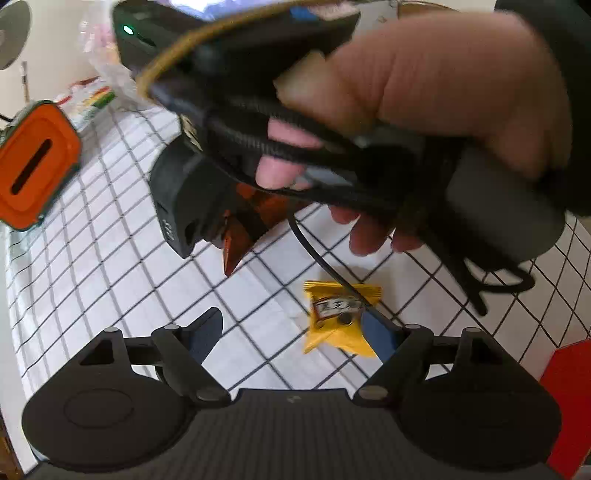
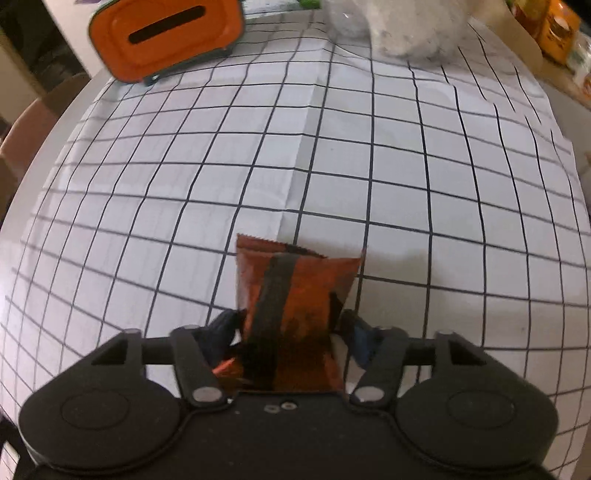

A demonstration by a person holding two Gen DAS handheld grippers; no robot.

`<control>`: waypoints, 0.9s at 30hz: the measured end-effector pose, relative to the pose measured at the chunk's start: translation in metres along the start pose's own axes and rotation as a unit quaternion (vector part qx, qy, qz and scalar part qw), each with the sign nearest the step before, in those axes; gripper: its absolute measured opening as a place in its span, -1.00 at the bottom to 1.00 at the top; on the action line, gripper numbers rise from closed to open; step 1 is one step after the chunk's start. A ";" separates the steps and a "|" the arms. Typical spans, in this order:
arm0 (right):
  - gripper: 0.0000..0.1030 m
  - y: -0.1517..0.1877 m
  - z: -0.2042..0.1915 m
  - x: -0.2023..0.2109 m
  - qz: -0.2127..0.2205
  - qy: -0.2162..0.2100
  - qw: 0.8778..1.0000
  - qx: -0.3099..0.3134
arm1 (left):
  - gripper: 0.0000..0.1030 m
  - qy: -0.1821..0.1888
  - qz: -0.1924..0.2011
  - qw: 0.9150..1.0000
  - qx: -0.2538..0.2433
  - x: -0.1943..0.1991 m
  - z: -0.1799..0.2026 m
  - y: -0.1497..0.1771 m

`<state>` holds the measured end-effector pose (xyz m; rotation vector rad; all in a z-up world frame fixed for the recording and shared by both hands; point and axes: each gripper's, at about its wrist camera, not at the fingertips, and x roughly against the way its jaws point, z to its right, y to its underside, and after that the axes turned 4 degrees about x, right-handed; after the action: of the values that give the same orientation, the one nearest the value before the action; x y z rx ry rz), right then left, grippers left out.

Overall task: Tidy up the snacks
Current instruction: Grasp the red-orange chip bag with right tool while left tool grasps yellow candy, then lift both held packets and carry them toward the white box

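My right gripper point(image 2: 288, 328) clamps the orange snack packet point(image 2: 295, 291) at lower centre; my left gripper point(image 1: 295, 332) gapes above the yellow packet point(image 1: 338, 321).

two snack packets, one orange-brown point(image 2: 295, 295) and one yellow point(image 1: 338, 319), and one orange-lidded box point(image 2: 166, 37).

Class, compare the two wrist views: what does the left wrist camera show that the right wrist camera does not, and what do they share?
Only the left wrist view shows the yellow snack packet lying on the cloth between the open left claw fingers, and the person's hand holding the right claw.

Only the right wrist view shows the right claw from behind, closed on the orange-brown snack packet, and a white bag at the far edge.

Both show that orange-brown packet, the checked tablecloth and the orange-lidded box.
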<state>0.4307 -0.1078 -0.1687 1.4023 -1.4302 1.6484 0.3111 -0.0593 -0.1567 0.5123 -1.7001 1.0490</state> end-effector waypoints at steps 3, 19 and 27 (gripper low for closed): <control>-0.01 0.006 0.005 0.004 -0.001 -0.011 1.000 0.012 | 0.60 0.011 -0.009 1.000 -0.011 -0.008 0.007 -0.003; -0.01 0.034 0.038 0.022 -0.003 -0.001 1.000 0.028 | -0.12 0.050 -0.051 0.997 0.036 -0.037 0.006 -0.005; -0.02 0.048 0.041 0.039 0.011 -0.008 1.000 0.020 | -0.31 0.036 -0.047 0.997 0.055 -0.029 0.009 0.002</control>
<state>0.3903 -0.1686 -0.1546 1.4297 -1.4324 1.6928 0.3151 -0.0700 -0.1846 0.6120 -1.5470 1.0851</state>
